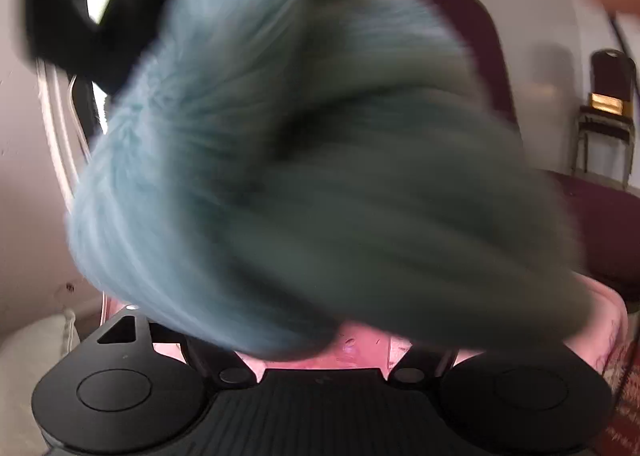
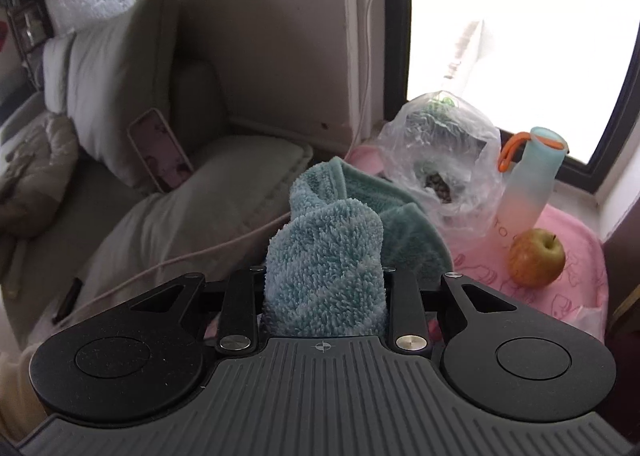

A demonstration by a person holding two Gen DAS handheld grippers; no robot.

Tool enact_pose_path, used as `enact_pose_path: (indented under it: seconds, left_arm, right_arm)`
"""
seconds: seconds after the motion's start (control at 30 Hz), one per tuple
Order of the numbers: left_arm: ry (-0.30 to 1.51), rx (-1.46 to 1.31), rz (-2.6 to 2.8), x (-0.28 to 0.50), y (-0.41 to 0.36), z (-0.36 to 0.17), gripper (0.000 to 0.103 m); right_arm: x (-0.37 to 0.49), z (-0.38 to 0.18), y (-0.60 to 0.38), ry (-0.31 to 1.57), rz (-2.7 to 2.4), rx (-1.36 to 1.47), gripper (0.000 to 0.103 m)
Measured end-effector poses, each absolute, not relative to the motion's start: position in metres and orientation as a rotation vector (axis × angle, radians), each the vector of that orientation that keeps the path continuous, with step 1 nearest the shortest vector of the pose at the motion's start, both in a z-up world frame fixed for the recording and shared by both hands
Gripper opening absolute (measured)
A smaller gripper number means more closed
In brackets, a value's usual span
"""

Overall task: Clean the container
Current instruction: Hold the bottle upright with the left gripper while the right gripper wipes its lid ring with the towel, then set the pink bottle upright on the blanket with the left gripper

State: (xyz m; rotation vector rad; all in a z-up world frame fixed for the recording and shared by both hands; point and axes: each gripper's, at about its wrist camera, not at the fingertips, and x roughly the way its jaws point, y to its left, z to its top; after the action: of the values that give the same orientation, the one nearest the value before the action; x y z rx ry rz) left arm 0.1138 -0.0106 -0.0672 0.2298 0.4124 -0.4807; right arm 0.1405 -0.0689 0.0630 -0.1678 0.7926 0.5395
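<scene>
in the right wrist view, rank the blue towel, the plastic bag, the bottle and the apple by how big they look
1. blue towel, though it sits nearest the camera, clamped in the right gripper, so its lead is unsure
2. plastic bag
3. bottle
4. apple

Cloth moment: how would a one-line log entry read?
right gripper: shut on cloth | left gripper: cannot tell, blurred cloth fills view | bottle, apple: untouched

Fluffy teal cloth [image 2: 326, 256] bunched upright between right tongs [image 2: 325, 288]; blurred across left view, hiding container.
</scene>
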Motion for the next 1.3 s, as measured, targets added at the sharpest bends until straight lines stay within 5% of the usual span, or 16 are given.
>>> enact_pose_path:
  seconds: [0.8,1.13,1.3]
  left_arm:
    - [0.514,0.146,-0.438,0.133,-0.008,-0.07,0.072]
    - [0.591,0.108,-0.384,0.141,-0.011,-0.068,0.072]
    - [0.63,0.08,-0.35,0.137,-0.01,-0.058,0.083]
  right_arm:
    - [0.12,0.083,-0.1,0.659,0.455,-0.099,0.031]
    - [0.113,0.089,-0.164,0.436,0.08,0.042,0.034]
    - [0.1,0.064,-0.197,0.526,0.069,0.091,0.035]
